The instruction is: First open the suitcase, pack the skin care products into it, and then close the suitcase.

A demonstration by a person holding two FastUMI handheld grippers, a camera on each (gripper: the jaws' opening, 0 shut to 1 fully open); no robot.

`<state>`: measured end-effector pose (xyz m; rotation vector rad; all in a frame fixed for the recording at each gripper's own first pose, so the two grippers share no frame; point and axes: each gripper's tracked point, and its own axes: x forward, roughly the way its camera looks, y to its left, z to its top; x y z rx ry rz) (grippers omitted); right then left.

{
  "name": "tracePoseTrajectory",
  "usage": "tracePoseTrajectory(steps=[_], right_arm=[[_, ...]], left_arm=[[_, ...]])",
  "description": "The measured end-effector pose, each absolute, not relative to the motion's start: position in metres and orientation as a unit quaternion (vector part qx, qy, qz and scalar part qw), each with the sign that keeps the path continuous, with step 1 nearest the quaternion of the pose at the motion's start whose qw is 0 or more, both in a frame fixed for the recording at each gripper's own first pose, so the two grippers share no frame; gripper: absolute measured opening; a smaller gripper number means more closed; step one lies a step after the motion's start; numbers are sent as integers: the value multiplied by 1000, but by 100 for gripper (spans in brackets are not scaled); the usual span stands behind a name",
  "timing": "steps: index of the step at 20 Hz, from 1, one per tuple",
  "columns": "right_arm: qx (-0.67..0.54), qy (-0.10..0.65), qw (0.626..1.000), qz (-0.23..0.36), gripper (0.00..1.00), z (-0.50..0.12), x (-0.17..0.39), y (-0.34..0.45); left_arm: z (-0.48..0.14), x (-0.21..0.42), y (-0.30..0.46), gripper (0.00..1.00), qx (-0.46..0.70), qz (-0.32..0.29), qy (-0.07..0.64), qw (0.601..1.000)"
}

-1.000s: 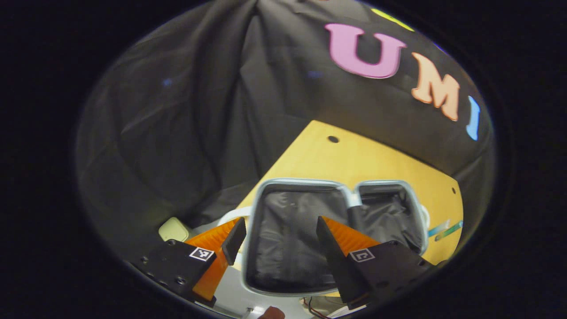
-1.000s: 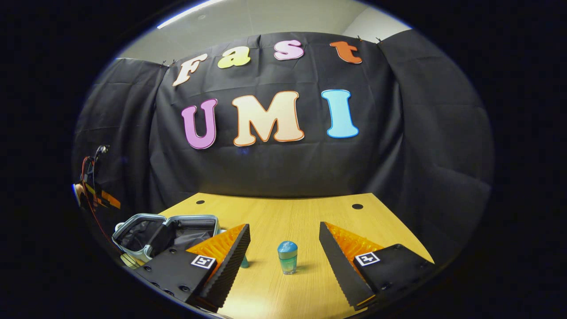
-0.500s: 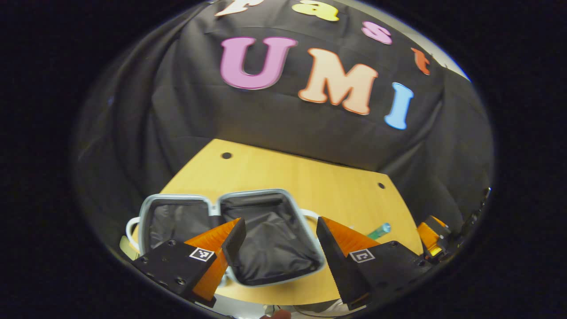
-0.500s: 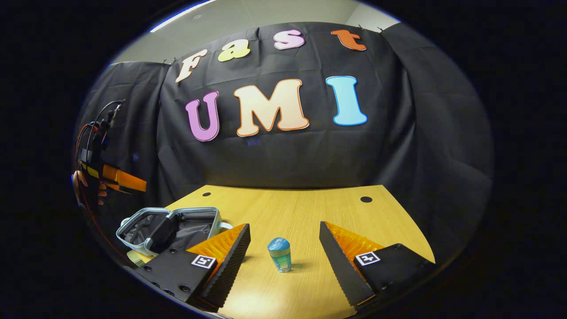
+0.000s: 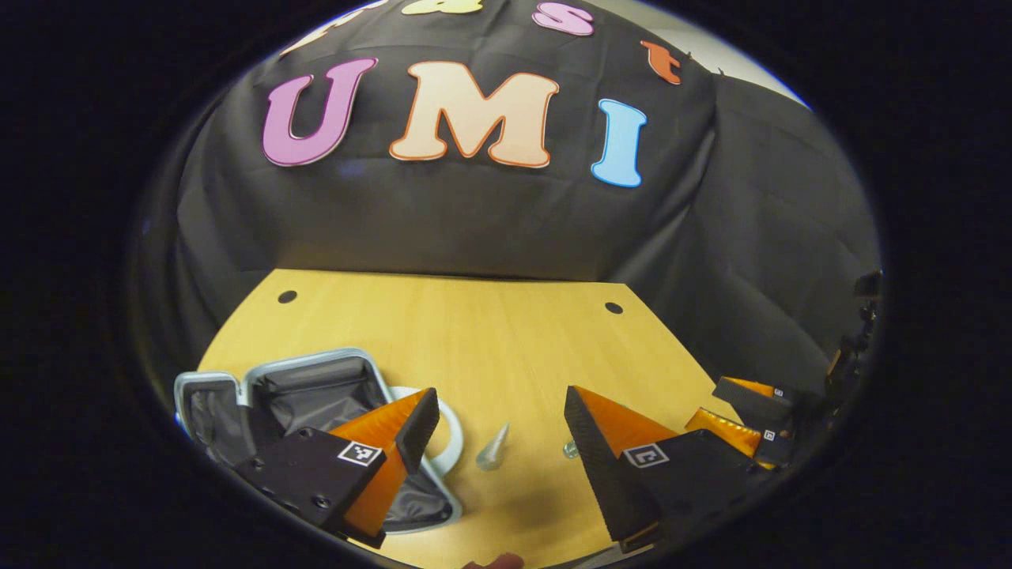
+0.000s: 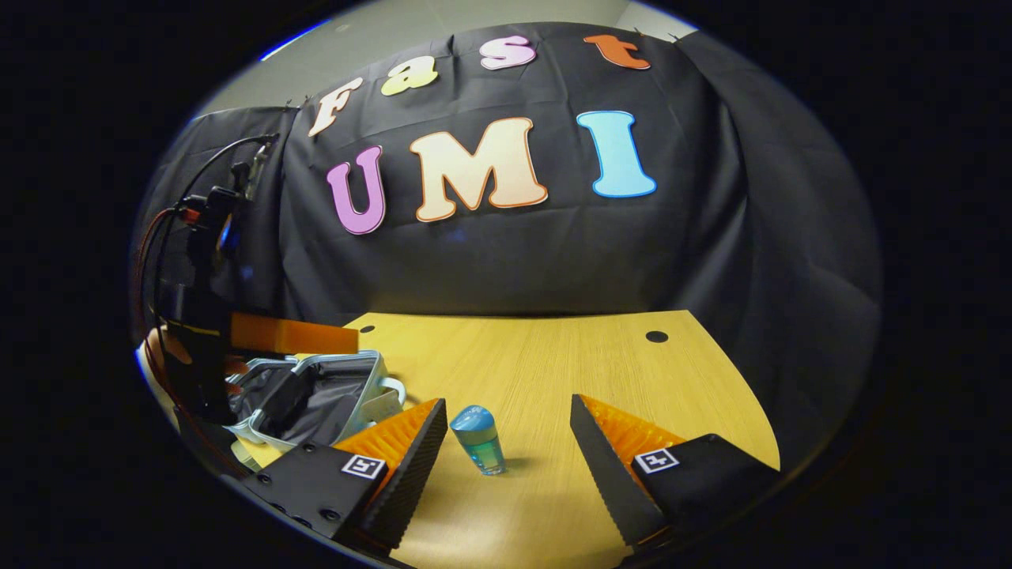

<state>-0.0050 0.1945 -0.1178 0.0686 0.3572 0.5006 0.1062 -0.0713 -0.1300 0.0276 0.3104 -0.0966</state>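
Right gripper view: right claw [image 6: 506, 450] released around blue-capped bottle [image 6: 479, 439]; left claw [image 5: 490, 435] released beside open suitcase [image 5: 316, 395]

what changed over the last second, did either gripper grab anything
Nothing was grabbed. The left gripper swung away from above the open suitcase toward the table's middle, so a small clear tube now lies ahead of its open fingers. The right gripper shifted slightly; the blue-capped bottle now sits nearer its left finger. The suitcase stayed open, the bottle upright, both grippers open.
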Motion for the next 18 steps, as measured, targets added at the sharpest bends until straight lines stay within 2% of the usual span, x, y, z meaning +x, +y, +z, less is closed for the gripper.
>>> tracePoseTrajectory(steps=[6,7,8,9,11,12,13,15,16,18], right_arm=[[38,189,952,239,98,-136,3,180],[38,192,951,238,94,-139,3,177],[37,195,951,237,98,-143,4,175],[36,199,950,236,94,-147,4,172],[36,208,949,235,98,-156,5,166],[36,212,948,235,94,-160,6,165],[37,216,947,235,98,-163,6,164],[37,222,945,237,98,-169,7,161],[36,226,944,237,98,-174,5,161],[36,230,943,239,98,-177,4,160]], left_arm=[[-189,128,-58,95,-17,3,180,983],[-197,131,-54,95,-23,13,180,983],[-204,132,-52,95,-27,22,184,982],[-213,133,-49,95,-31,29,188,981],[-227,138,-48,94,-37,40,195,979],[-233,140,-50,94,-38,42,198,978],[-240,143,-53,93,-40,42,201,978],[-251,147,-55,88,-36,49,210,976],[-256,150,-53,76,-31,56,212,975],[-263,154,-53,73,-27,64,219,973]])
